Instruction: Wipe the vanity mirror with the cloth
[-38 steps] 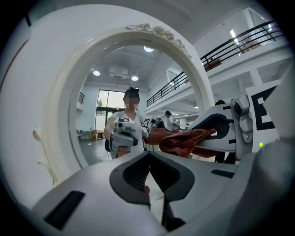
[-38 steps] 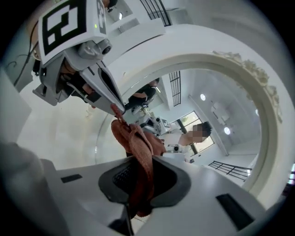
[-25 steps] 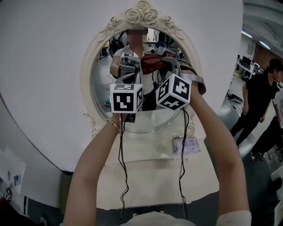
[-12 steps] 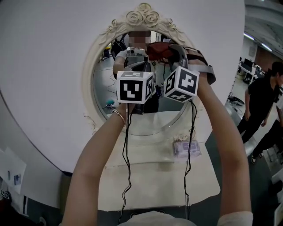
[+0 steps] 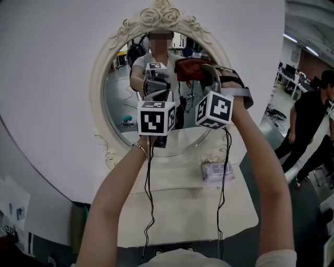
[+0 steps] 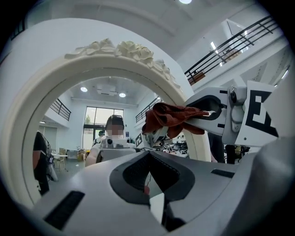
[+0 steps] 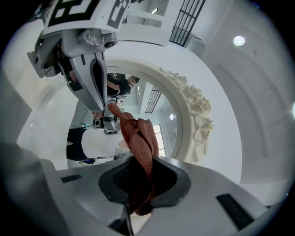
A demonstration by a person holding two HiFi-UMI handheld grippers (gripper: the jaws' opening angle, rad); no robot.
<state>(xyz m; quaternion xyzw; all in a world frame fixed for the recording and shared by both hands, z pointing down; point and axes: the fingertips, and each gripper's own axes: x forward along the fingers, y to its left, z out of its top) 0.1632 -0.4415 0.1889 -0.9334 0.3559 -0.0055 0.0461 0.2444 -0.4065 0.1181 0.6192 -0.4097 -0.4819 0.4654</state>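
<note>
The cloth (image 7: 138, 138) is clamped between the closed jaws of the right gripper (image 7: 137, 162) and is held up in front of the upper right part of the mirror (image 5: 119, 99), close to its ornate white frame (image 5: 162, 15). The left gripper (image 6: 148, 156) is raised just beside it, lower and to the left. Its jaws are closed together, and nothing is held between them.

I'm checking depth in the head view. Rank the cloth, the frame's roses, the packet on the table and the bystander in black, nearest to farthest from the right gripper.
1. Cloth, pinched in the right gripper.
2. Roses, atop the mirror frame, up and left.
3. Packet, on the table below.
4. Bystander in black, far off on the right.
</note>
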